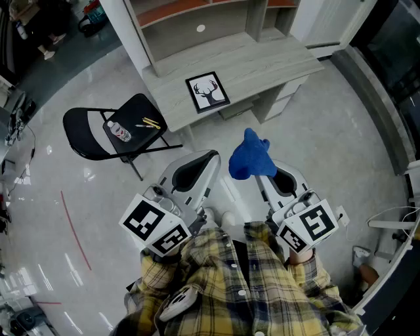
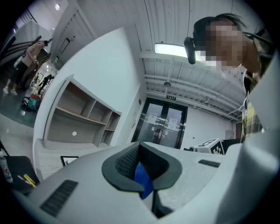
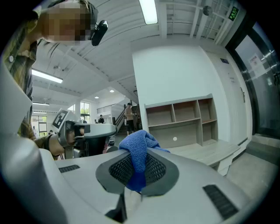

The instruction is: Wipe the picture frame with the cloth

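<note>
The picture frame (image 1: 207, 92), black-edged with a deer silhouette, lies flat on the pale wooden desk (image 1: 262, 62) ahead of me; in the left gripper view the frame (image 2: 69, 160) shows small at lower left. My right gripper (image 1: 264, 173) is shut on the blue cloth (image 1: 249, 157), which bunches up above its jaws; in its own view the cloth (image 3: 138, 148) stands pinched in the right gripper (image 3: 136, 171). My left gripper (image 1: 211, 157) is beside it, shut and holding nothing that I can see. A blue sliver shows in the slit of the left gripper (image 2: 142, 169).
A black folding chair (image 1: 88, 134) stands left of the desk with a bottle (image 1: 120, 132) and pencils (image 1: 151, 122) on its seat. An open shelf unit (image 1: 197, 20) rises behind the desk. Grey floor lies between me and the desk.
</note>
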